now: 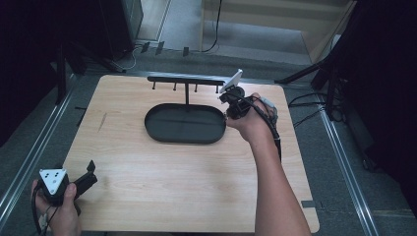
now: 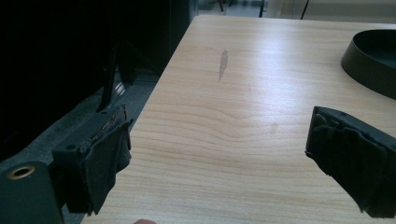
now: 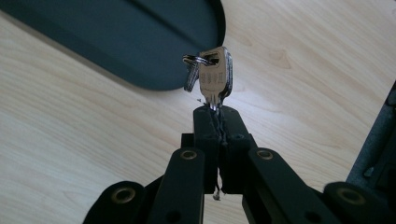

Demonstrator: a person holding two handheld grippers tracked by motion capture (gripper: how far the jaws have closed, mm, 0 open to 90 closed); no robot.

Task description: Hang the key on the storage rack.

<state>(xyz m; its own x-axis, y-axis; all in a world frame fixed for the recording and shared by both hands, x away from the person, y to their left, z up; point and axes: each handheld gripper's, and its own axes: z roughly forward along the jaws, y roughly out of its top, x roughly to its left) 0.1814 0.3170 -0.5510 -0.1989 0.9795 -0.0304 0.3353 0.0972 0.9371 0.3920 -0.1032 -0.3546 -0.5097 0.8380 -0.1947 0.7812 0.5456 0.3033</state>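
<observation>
Right gripper view: keys (image 3: 211,77) pinched by the blade end between the jaws of the right gripper (image 3: 218,122), which are pressed together on them. Key heads and ring stick up past the jaw tips, over the rim of the black oval tray (image 3: 140,37) and the wooden table (image 3: 70,130).

High view: right gripper (image 1: 235,104) in the right hand (image 1: 253,120), just beside the tray's (image 1: 157,130) right end and near the right end of the black hook rack (image 1: 186,80) standing behind the tray. Keys too small to make out here.

Left gripper (image 1: 87,179) in the left hand (image 1: 61,206) at the table's near left corner, well apart from the tray. Left gripper view: jaws wide apart, nothing between them, bare wood below.
</observation>
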